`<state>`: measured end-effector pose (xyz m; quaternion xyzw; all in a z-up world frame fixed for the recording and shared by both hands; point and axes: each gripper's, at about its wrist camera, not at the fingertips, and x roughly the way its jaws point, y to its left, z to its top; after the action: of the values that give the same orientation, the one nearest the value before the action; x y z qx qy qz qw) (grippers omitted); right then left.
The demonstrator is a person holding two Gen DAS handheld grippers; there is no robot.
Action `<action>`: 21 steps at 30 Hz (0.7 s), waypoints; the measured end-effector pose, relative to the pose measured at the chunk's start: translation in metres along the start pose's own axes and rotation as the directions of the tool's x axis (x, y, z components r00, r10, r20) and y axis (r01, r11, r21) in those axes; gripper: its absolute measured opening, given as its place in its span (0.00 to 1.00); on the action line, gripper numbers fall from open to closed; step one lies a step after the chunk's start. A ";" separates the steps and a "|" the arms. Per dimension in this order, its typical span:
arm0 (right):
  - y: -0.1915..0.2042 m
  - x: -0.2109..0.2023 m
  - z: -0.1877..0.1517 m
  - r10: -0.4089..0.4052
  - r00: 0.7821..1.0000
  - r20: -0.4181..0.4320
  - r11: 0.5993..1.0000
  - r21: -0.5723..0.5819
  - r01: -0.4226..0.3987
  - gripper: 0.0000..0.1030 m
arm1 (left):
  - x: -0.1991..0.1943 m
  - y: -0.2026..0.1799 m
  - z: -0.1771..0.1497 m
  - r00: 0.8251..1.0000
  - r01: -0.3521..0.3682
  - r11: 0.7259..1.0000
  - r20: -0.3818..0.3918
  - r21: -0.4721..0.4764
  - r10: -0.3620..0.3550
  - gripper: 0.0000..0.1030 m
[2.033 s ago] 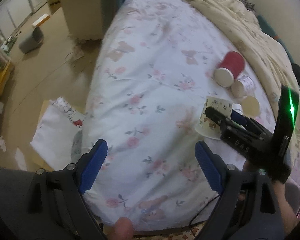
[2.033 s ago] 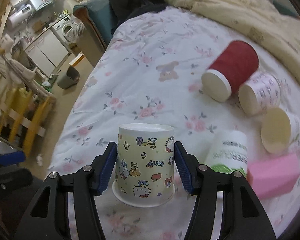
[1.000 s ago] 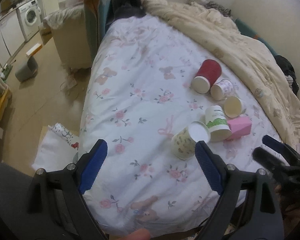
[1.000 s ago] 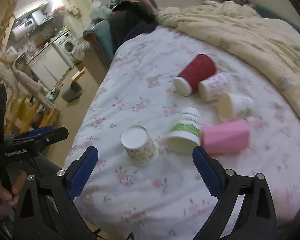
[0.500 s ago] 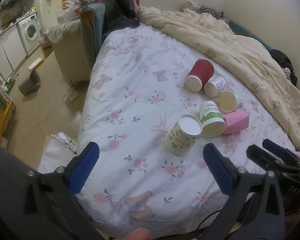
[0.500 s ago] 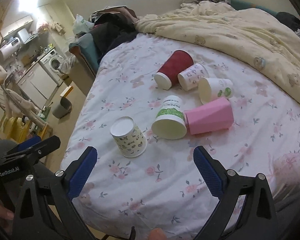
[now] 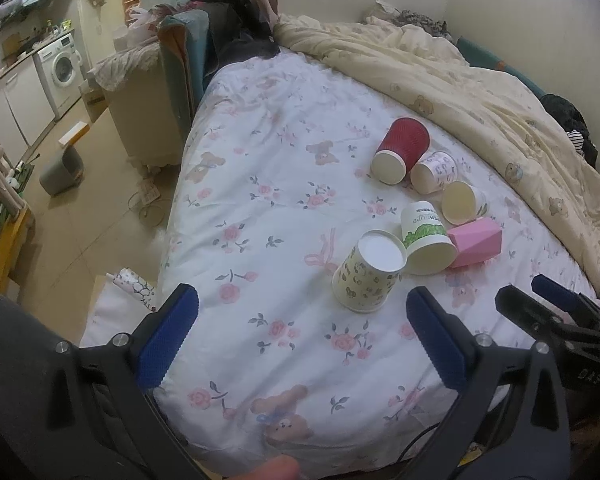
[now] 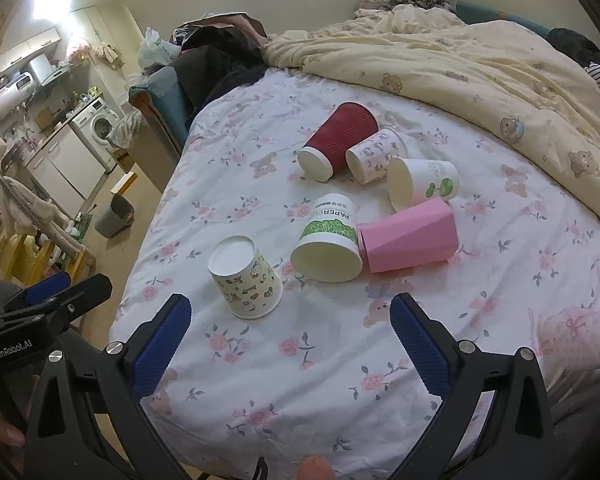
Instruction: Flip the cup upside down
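The cartoon-print cup stands upside down on the flowered bedsheet, its white base up and its rim on the fabric, leaning a little. Nothing holds it.

Just beside that cup, on its far right, lies a green-and-white cup on its side with its open mouth toward the cameras; the two are very close, and whether they touch cannot be told. A pink cup lies on its side against the green-and-white one. Beyond those, farther from the cartoon-print cup, three more cups lie tipped over in a row: a red cup, a small pink-patterned cup touching it, and a white cup with a green leaf mark.

The right gripper hangs near the foot of the bed, short of the cartoon-print cup, its blue-padded jaws spread wide and gripping nothing. The left gripper sits likewise, jaws wide apart and empty, with the cup just beyond its right finger. Each gripper shows at the edge of the other's view.

Far behind the cups a cream quilt is bunched along the bed. Off the bed, well away from the cups, a washing machine and a grey bin stand on the floor.
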<state>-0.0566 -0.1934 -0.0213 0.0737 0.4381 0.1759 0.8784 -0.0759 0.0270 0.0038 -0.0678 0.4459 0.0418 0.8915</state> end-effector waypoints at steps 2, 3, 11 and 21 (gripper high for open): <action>0.000 -0.001 0.000 -0.005 1.000 0.007 1.000 -0.002 0.005 1.00 | 0.000 0.000 0.000 1.000 0.003 1.000 0.000 -0.001 -0.003 1.00; 0.000 -0.001 0.001 -0.007 1.000 0.008 1.000 -0.001 0.007 1.00 | 0.000 0.000 0.000 1.000 0.001 1.000 0.001 0.000 -0.001 1.00; -0.002 0.002 0.000 -0.018 1.000 -0.003 1.000 0.009 0.018 1.00 | 0.000 0.000 0.000 1.000 0.001 1.000 0.001 0.001 -0.001 1.00; -0.003 0.003 0.000 -0.023 1.000 -0.007 1.000 0.008 0.023 1.00 | 0.001 -0.001 0.000 1.000 0.002 1.000 -0.002 0.000 -0.002 1.00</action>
<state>-0.0543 -0.1948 -0.0246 0.0716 0.4429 0.1641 0.8785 -0.0754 0.0265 0.0032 -0.0680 0.4466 0.0409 0.8912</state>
